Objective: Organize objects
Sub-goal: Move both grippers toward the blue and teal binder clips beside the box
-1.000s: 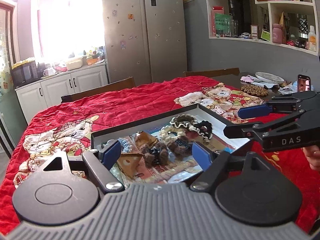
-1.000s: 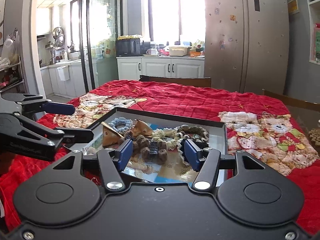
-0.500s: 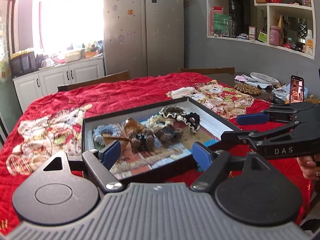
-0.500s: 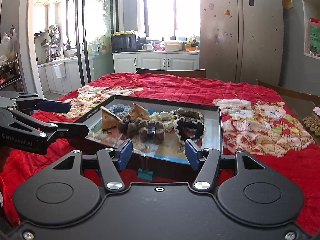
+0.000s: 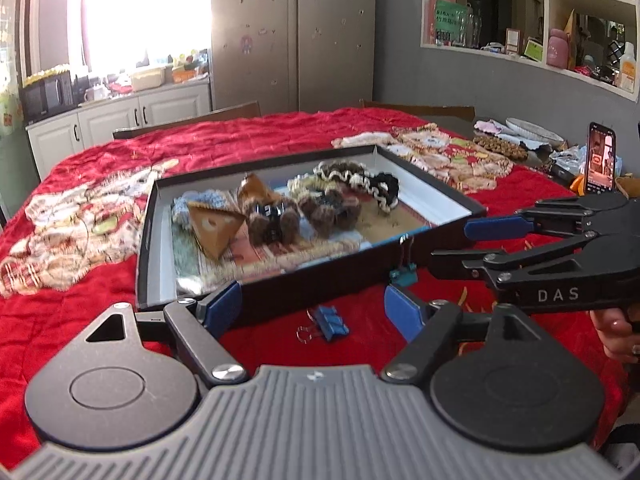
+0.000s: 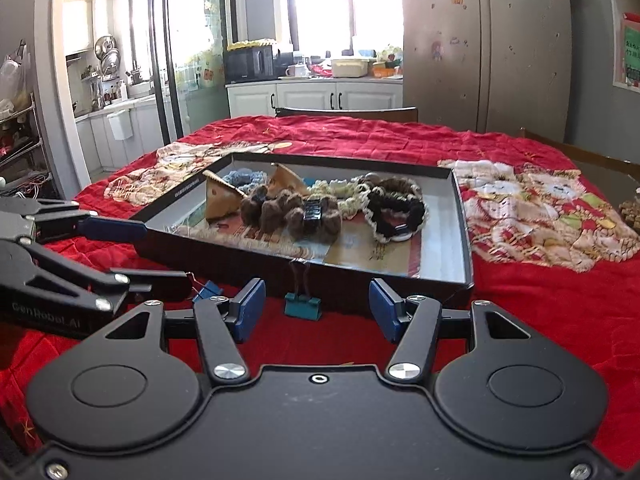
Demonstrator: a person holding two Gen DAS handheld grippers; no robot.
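Left gripper (image 5: 312, 304) spread wide, nothing between its blue pads (image 5: 222, 308), hovering low over the red quilted tablecloth (image 5: 260, 136) just short of the near wall of a shallow black tray (image 5: 320, 276). Right gripper (image 6: 316, 310) likewise spread and empty, also close to that near wall. Seen from the left wrist, right gripper (image 5: 460, 244) reaching in from the right, tips just off the tray's near right corner; seen from the right wrist, left gripper (image 6: 160, 252) reaching in from the left, upper pad near the tray's left rim.

Blue binder clip (image 5: 328, 322) lying flat on the cloth between the left gripper's fingers, apart from the tray; from the right wrist only partly visible as a blue binder clip (image 6: 208, 290) behind the left gripper's lower finger. Teal binder clip (image 6: 303, 306) standing just before the tray's near wall, wire handles up; teal binder clip (image 5: 403, 274) in the left view toward the tray's near right corner. Whether it grips the wall: cannot tell.

Inside the tray (image 6: 464, 216): brown furry scrunchie (image 6: 292, 210) with a black clip across it at centre, black-and-cream scrunchie (image 6: 396, 208) to the right, pale blue scrunchie (image 6: 244, 178) at far left, two tan triangular pieces (image 6: 220, 196) alongside. Smartphone (image 5: 600, 158) propped upright at far right of the table.
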